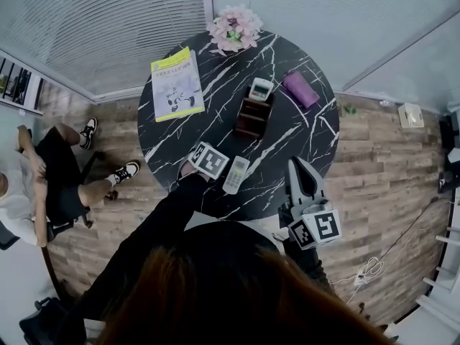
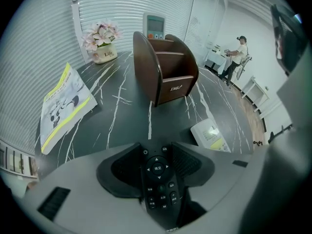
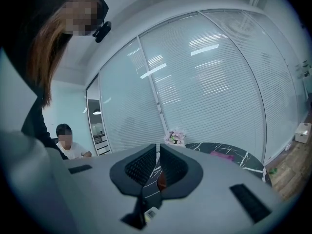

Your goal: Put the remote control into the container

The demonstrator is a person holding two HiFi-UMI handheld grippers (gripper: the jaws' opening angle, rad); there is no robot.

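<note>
Pointing steeply down at the near edge of the round black marble table point(image 1: 287, 142), the left gripper point(image 2: 157, 155) is at the end of a dark-sleeved arm. The right gripper point(image 1: 300, 167) is held about level just off the table's right near edge and aims across it.

Head view: the left gripper's marker cube point(image 1: 208, 160) hides what it grasps. A white remote point(image 1: 236, 175) lies just beside the cube. The brown container point(image 1: 253, 117) stands mid-table with another white remote point(image 1: 260, 89) upright at its back.

Left gripper view: a black remote control point(image 2: 158, 179) sits lengthwise between the jaws, whose pads are against its sides, fairly wide apart. It is slim and matte, with a round direction pad and small white-marked buttons, its top end toward the container, which is well apart.

Right gripper view: the jaws are drawn to a thin slit with nothing in it.
</note>
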